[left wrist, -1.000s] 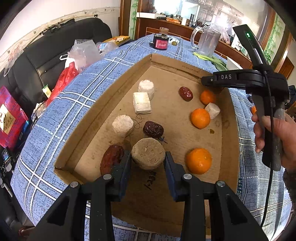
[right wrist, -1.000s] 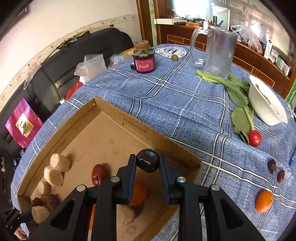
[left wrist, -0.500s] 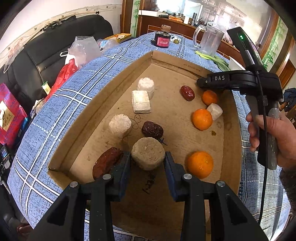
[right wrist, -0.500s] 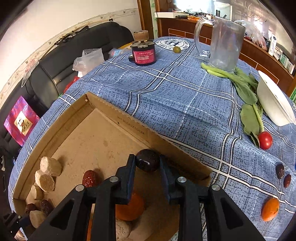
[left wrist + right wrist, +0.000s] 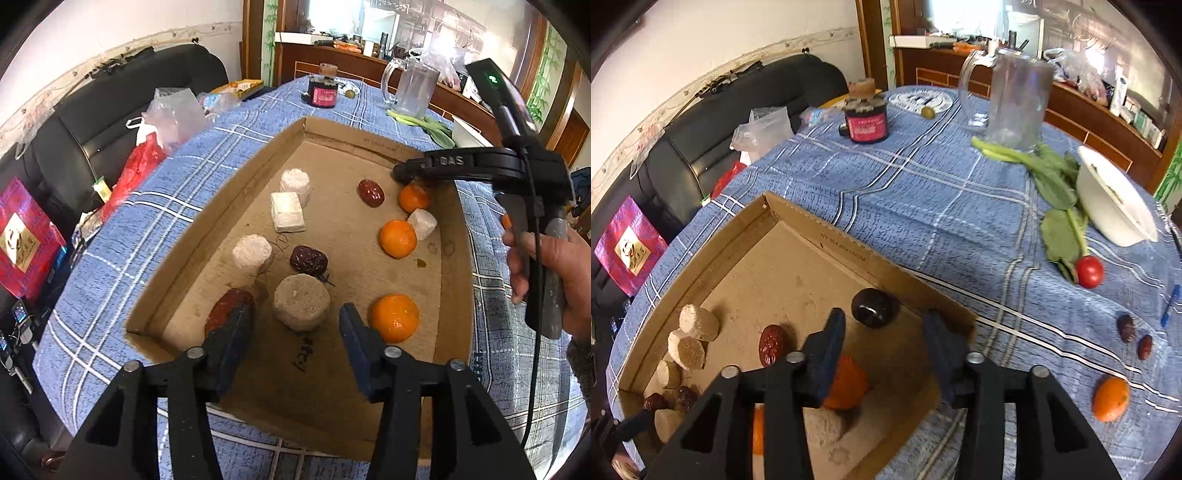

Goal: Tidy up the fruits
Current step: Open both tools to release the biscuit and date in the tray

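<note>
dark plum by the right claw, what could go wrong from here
The dark plum lies loose in the cardboard tray ahead of the right claw, whose jaws have just been opening; being round, it might roll. The left claw, also just opening, flanks the tan cake and may nudge the red date.

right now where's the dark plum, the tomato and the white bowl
dark plum [image 5: 874, 307], right wrist view, middle of its top.
tomato [image 5: 1089, 271], right wrist view, centre.
white bowl [image 5: 1108, 210], right wrist view, outer wall.
</note>
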